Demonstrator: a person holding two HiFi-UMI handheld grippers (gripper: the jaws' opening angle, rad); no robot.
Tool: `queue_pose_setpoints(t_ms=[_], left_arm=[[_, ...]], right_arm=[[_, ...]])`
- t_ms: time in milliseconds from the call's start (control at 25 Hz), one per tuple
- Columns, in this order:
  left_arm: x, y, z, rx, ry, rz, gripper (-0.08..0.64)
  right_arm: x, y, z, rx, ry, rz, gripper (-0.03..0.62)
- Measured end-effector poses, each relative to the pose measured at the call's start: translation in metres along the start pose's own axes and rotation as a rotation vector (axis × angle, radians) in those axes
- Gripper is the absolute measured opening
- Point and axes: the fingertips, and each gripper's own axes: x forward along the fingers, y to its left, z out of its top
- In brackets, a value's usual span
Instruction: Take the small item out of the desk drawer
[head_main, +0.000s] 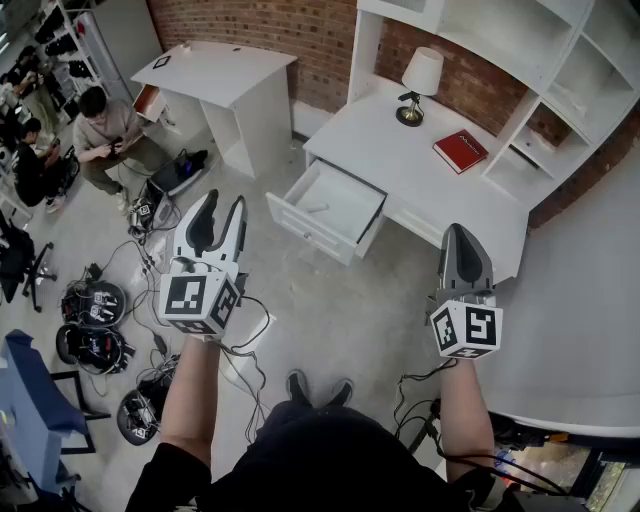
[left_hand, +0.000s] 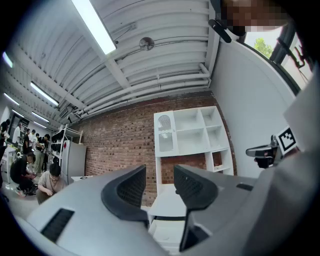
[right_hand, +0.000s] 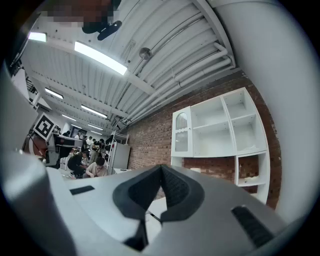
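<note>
The white desk (head_main: 455, 195) has its left drawer (head_main: 328, 210) pulled out. A small pale item (head_main: 315, 209) lies on the drawer's floor. My left gripper (head_main: 222, 212) hovers over the floor to the left of the drawer, its jaws apart with nothing between them. In the left gripper view the left gripper (left_hand: 159, 186) points toward the desk and its shelf unit (left_hand: 192, 132). My right gripper (head_main: 463, 248) is held near the desk's front edge, right of the drawer, jaws shut and empty. The right gripper (right_hand: 160, 189) shows its pads pressed together in its own view.
On the desk stand a lamp (head_main: 417, 84) and a red book (head_main: 460, 151). A second white desk (head_main: 225, 90) stands at the back left. A person (head_main: 108, 135) crouches on the floor at left, beside cables and gear (head_main: 95, 320). A curved white counter (head_main: 590, 320) fills the right.
</note>
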Motion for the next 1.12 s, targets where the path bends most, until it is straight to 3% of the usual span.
queue_pose_setpoints(t_ms=[600, 1120], left_arm=[[-0.015, 0.039, 0.003, -0.018, -0.011, 0.0, 0.172], [-0.041, 0.097, 0.007, -0.039, -0.057, -0.017, 0.172]], right_arm=[[0.008, 0.029, 0.017, 0.012, -0.032, -0.013, 0.003], [0.016, 0.077, 0.031, 0.006, -0.033, -0.053, 0.068]])
